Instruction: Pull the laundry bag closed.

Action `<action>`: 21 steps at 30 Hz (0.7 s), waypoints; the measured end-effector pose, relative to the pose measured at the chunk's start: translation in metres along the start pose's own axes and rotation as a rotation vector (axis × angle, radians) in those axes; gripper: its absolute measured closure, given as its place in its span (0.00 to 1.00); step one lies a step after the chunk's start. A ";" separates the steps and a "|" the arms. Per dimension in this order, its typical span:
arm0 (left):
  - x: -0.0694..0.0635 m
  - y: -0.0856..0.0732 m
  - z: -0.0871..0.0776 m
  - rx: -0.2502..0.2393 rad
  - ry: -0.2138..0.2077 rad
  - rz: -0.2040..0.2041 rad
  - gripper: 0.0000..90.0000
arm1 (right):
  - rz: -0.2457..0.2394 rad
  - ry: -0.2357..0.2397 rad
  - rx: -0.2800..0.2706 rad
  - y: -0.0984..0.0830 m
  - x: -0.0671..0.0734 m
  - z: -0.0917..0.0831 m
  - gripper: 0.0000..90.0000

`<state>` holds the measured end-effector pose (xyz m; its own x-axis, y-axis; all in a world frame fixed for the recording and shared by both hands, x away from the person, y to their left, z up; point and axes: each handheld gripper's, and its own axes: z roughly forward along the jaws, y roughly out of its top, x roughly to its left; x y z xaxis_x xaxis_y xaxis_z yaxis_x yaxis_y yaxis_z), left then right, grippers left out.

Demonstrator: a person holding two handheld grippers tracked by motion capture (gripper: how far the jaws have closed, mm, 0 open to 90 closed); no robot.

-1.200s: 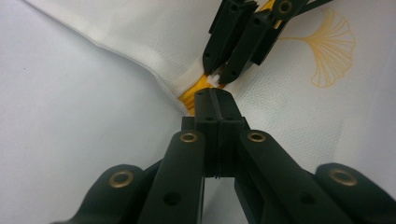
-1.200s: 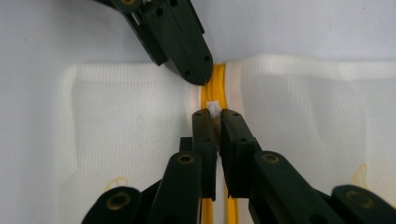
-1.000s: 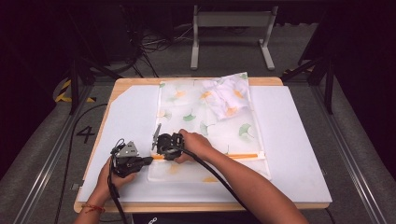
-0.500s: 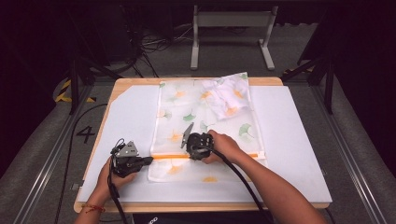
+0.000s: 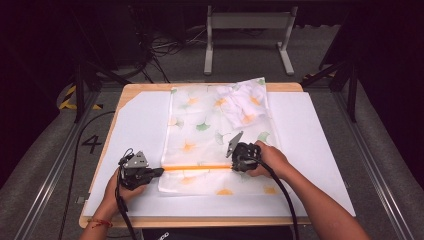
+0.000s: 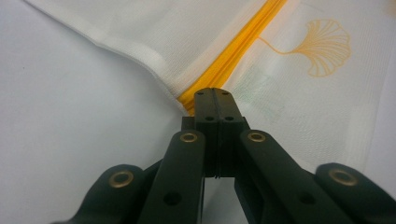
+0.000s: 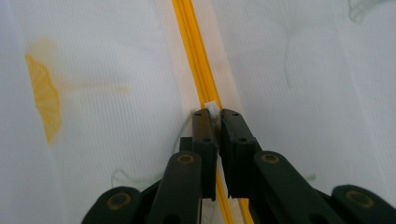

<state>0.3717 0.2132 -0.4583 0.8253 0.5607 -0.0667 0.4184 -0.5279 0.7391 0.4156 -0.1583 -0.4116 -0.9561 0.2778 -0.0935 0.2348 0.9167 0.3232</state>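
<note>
The bag (image 5: 215,145) (white mesh, ginkgo-leaf print) lies flat on the white mat (image 5: 310,150), with the orange zipper (image 5: 197,168) running across its near part between the two grippers.

Left gripper (image 5: 159,171): jaws pressed fully together. In the left gripper view the closed tips sit on the very end of the zipper (image 6: 233,56) at the bag's corner (image 6: 159,70), so the bag (image 6: 303,93) extends ahead of the fingers (image 6: 205,109) and to both sides; the zipper tape runs straight out from the tips. The jaws are clamped on the zipper end, with mat (image 6: 60,116) to the left of them.

Right gripper (image 5: 234,166): jaws nearly together, nipped on a small white pull tab (image 7: 212,108) that stands between the fingers (image 7: 203,130). The tab sits right on the zipper (image 7: 194,46), which passes under the tips and continues ahead of them in the right gripper view. Mesh (image 7: 116,70) lies on either side of the fingers; an orange leaf print (image 7: 44,98) is off to the left.

In the high view the two grippers are well apart, one at each end of the visible zipper stretch.
</note>
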 end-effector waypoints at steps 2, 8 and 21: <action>0.000 0.000 0.000 -0.002 0.001 -0.001 1.00 | 0.015 -0.010 0.001 -0.010 -0.001 -0.004 0.94; 0.000 0.000 0.000 -0.003 -0.003 -0.004 1.00 | 0.063 -0.022 0.010 -0.039 -0.009 -0.015 0.94; 0.001 0.000 0.000 -0.004 -0.007 -0.007 1.00 | 0.153 -0.078 0.040 -0.093 -0.022 -0.035 0.94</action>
<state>0.3730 0.2139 -0.4585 0.8248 0.5601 -0.0766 0.4229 -0.5214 0.7412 0.4091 -0.2595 -0.4063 -0.8925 0.4349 -0.1198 0.3846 0.8724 0.3016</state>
